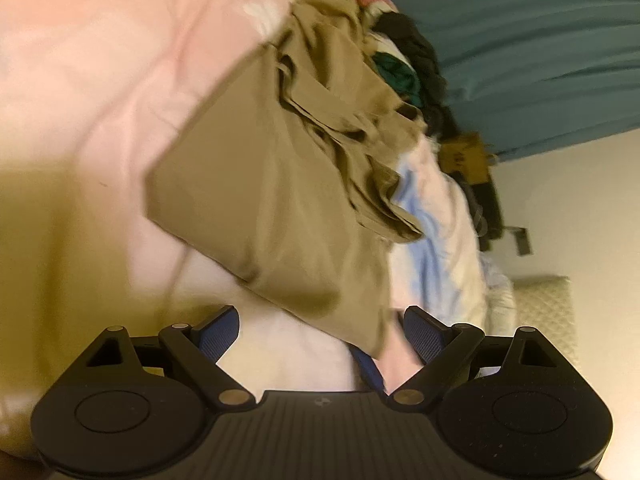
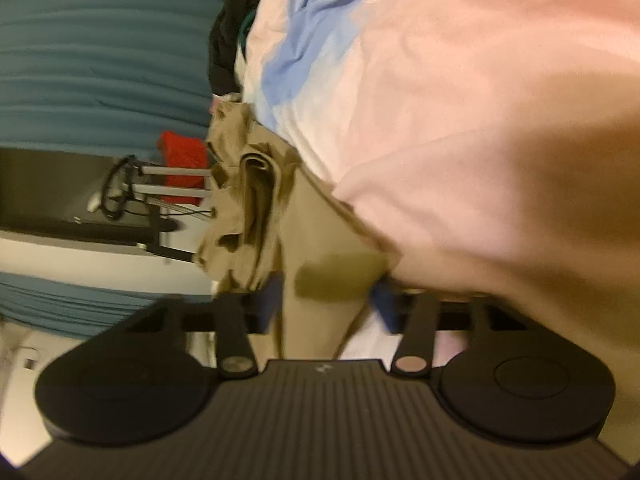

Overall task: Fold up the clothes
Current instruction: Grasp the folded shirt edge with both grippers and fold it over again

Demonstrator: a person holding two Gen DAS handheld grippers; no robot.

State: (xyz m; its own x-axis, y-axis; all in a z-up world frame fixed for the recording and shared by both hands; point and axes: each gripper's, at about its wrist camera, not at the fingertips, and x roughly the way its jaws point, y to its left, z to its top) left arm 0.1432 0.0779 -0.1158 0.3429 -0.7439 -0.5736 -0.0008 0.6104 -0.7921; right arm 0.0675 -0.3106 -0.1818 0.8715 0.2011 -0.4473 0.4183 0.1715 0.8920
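Note:
Tan khaki trousers [image 1: 272, 184] lie on a pink and blue bedspread [image 1: 100, 60], one end flat, the waistband end bunched toward the far side. My left gripper [image 1: 320, 332] is open, its blue pads wide apart, just before the near edge of the trousers. In the right wrist view the trousers [image 2: 320, 240] run down between the blue pads of my right gripper [image 2: 326, 304]. The fingers stand apart with the cloth between them; whether they pinch it I cannot tell. The view is blurred.
A heap of dark, green and red clothes [image 1: 404, 60] lies beyond the trousers. Teal curtains [image 1: 540, 52] hang behind. A quilted pillow [image 1: 548, 312] sits at the right. A red bag [image 2: 184, 164] and a metal stand [image 2: 160, 192] are beside the bed.

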